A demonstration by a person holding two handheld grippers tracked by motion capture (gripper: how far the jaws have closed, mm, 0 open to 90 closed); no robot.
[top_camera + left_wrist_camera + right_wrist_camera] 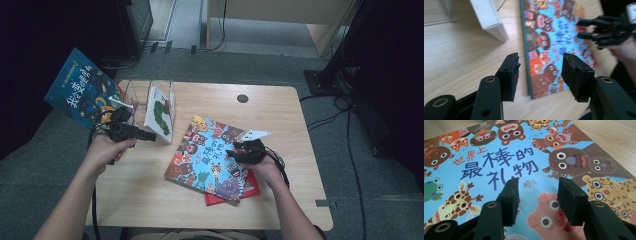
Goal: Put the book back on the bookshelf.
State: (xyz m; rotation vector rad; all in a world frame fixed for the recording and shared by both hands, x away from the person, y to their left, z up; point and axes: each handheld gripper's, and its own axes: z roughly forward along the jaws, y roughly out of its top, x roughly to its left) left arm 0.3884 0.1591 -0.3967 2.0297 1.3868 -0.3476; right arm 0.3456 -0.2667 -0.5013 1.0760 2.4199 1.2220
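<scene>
A blue picture book (207, 155) with cartoon animals lies flat on the table (135, 190), on top of a red book (252, 187). My right gripper (234, 150) hovers low over its cover (499, 157), jaws open with nothing between them (537, 185). My left gripper (150, 136) is held near the table's left side, pointing right toward the blue book (549, 37). Its jaws are open and empty (540, 60). From there I see the right gripper (584, 28) over the book's far edge.
A clear rack (145, 92) stands at the table's back left with a white book (160, 114) leaning in it (490, 18). A dark blue book (82, 90) stands tilted beside the rack, past the left edge. A cable hole (242, 98) lies at the back.
</scene>
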